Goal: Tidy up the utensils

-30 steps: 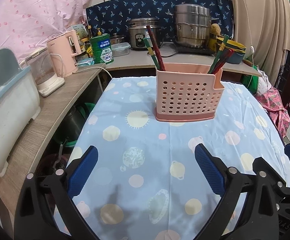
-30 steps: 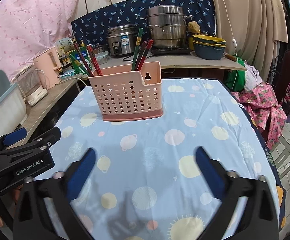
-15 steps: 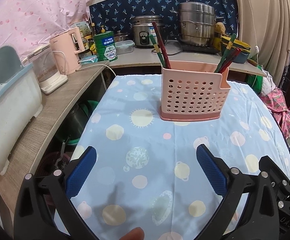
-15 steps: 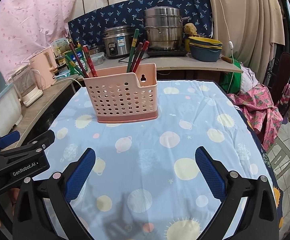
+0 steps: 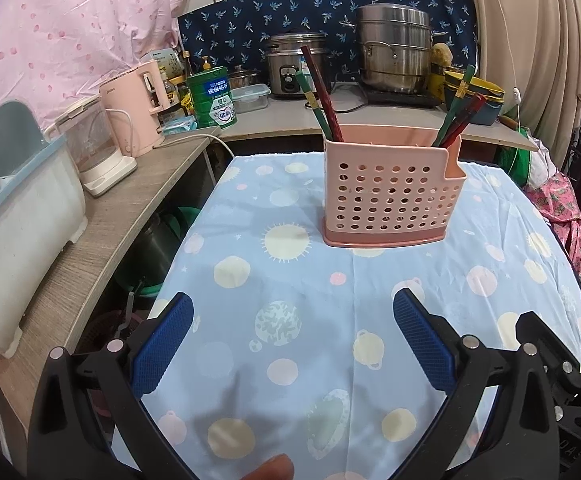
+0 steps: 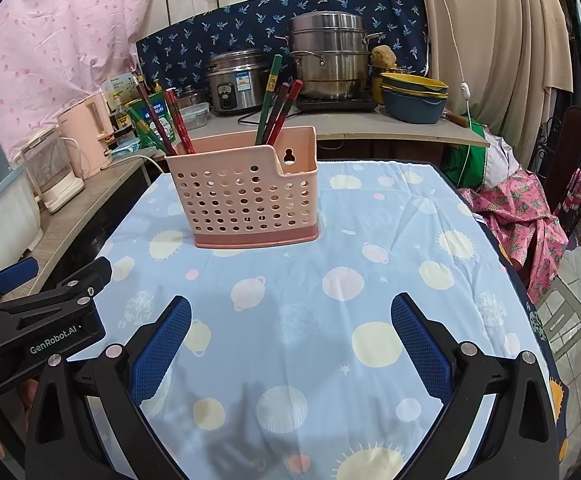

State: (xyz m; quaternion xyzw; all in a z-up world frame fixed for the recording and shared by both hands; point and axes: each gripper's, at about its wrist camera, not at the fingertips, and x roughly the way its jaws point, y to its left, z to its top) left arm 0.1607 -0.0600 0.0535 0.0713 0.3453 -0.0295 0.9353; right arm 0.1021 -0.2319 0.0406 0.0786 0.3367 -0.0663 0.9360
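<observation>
Both claws point(image 5: 292, 314) apart — basket point(image 5: 392, 192) ahead

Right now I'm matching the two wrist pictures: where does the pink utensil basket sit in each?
Left wrist: the pink utensil basket stands right of centre, in the upper half, on the planet-print tablecloth.
Right wrist: the basket stands left of centre, upper half.
Shared landmark: the stacked steel steamer pot on the counter behind it.
</observation>
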